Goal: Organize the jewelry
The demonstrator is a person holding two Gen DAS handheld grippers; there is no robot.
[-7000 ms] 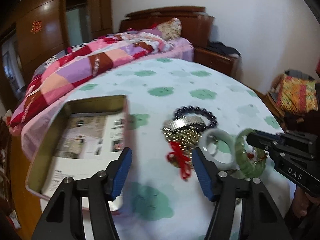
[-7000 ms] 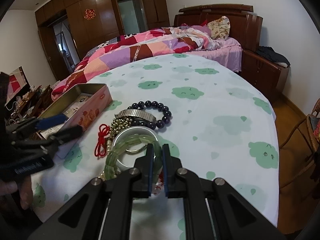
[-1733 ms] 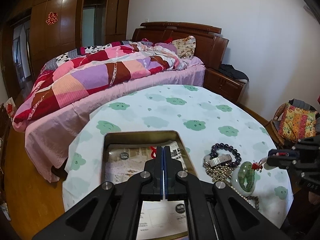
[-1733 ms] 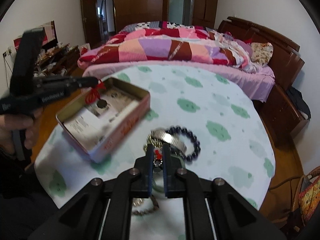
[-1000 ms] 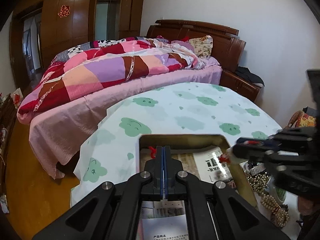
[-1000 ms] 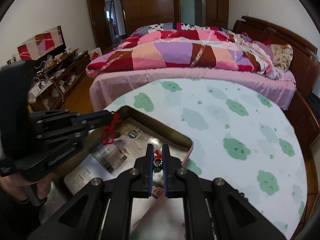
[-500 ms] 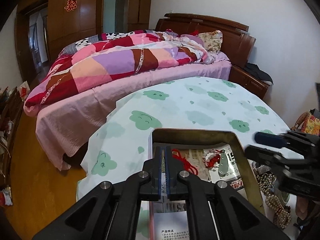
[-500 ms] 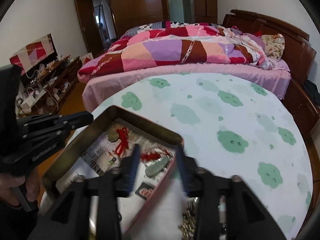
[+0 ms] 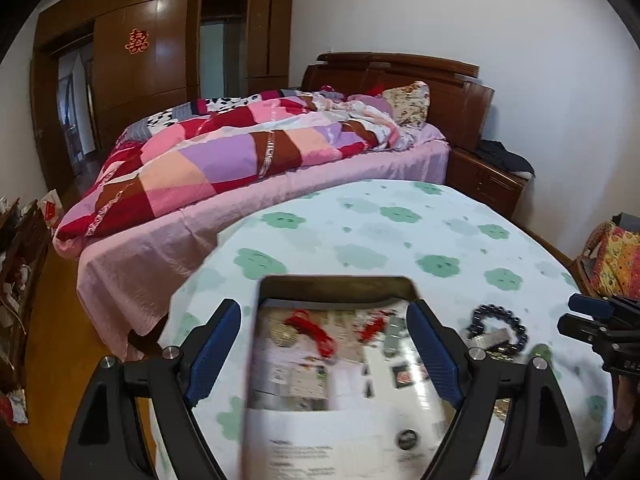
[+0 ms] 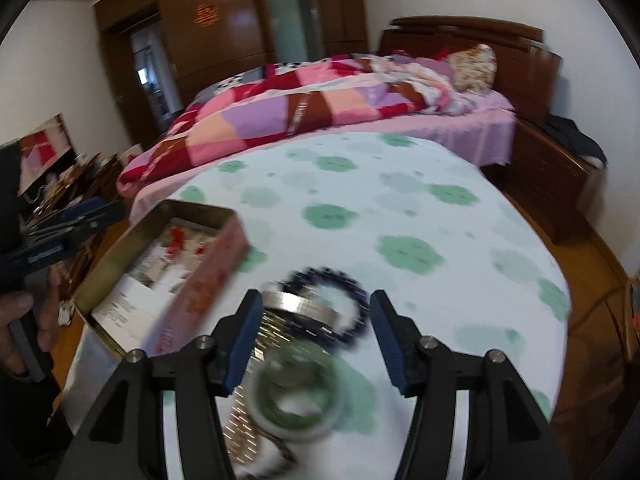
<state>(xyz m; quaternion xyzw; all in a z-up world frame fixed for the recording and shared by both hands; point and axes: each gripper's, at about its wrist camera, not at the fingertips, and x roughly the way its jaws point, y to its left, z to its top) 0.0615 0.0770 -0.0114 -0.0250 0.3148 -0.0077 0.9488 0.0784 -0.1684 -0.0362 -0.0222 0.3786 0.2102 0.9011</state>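
An open metal tin [image 9: 336, 282] [image 10: 120, 252] lined with printed paper sits on the table. Inside lie a coin charm on a red cord [image 9: 306, 330] and a green pendant on a red cord [image 9: 390, 330]. My left gripper [image 9: 326, 356] is open and empty above the tin. My right gripper [image 10: 316, 340] is open and empty above the loose pile: a dark bead bracelet [image 10: 340, 276] [image 9: 498, 320], a metal watch band [image 10: 304, 306], green bangles [image 10: 296, 404] and a gold bead string [image 10: 240, 436].
The round table wears a white cloth with green clouds [image 9: 400, 236]. A bed with a patchwork quilt [image 9: 248, 148] stands beyond it. A wooden nightstand [image 9: 484, 184] is at the back right, and a cluttered shelf [image 10: 60, 184] on the left.
Both grippers have opened. The two corded charms they carried now lie in the tin. My right gripper has swung back from the tin to above the jewelry pile.
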